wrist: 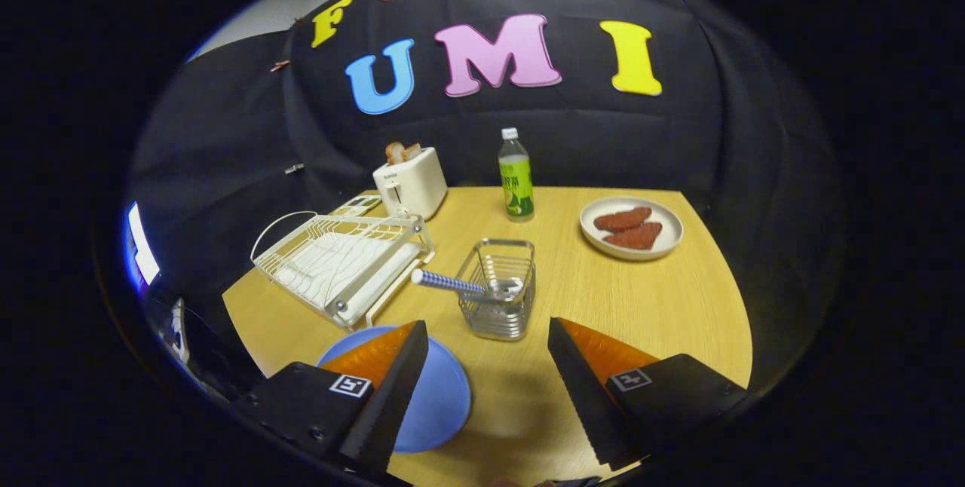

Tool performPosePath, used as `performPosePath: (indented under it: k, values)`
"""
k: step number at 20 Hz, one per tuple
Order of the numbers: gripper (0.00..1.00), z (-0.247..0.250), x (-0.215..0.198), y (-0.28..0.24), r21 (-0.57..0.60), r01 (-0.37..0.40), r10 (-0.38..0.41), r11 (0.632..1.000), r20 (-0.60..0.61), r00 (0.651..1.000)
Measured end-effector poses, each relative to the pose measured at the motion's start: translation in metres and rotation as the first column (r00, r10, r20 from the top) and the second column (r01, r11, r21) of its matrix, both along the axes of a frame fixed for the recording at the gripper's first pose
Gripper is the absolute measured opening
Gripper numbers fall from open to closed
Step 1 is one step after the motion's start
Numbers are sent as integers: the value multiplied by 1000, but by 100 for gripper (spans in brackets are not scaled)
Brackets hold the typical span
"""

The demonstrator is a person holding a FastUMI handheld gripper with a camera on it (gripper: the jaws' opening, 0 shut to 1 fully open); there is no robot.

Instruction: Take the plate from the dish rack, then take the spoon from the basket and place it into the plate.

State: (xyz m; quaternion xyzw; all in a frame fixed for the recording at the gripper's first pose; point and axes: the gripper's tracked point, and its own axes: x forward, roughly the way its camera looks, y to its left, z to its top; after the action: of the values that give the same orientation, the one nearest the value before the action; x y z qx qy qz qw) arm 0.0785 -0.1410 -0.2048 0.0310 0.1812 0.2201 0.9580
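Plate (433, 396): blue, flat on bench (641, 306) near front edge, partly under one finger of tongs (488, 396); off dish rack (339, 264), ready to receive spoon. 
Spoon (448, 283): striped handle leaning out of wire basket (500, 287) at bench centre, bowl apparently inside basket. 
Tongs: spread wide, holding nothing, raised above bench, aimed at basket just ahead. 
Dish rack: left edge, looks empty.

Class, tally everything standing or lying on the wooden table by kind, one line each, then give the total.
Plates: 2, round blue plate, white plate of red slices
Wire racks and baskets: 2, white dish rack, metal wire basket
Spoons: 1
Toasters: 1
Bottles: 1
Total: 7
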Motion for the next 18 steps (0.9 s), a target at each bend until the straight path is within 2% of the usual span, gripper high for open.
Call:
performPosePath:
  k: [4,7,9,10,13,15,18]
  values:
    - [98,2,15,30,-77,-94,98,993,61,993]
    - [98,-22,35,36,-207,-103,122,973,83,989]
    - [97,-28,45,41,-242,-103,130,965,99,987]
    - [92,-28,50,45,-245,-107,136,964,106,985]
    - [86,-24,59,56,-236,-116,153,965,144,978]
    - [76,-25,64,62,-228,-118,154,966,147,977]
    - [55,-29,72,66,-226,-106,142,968,149,979]
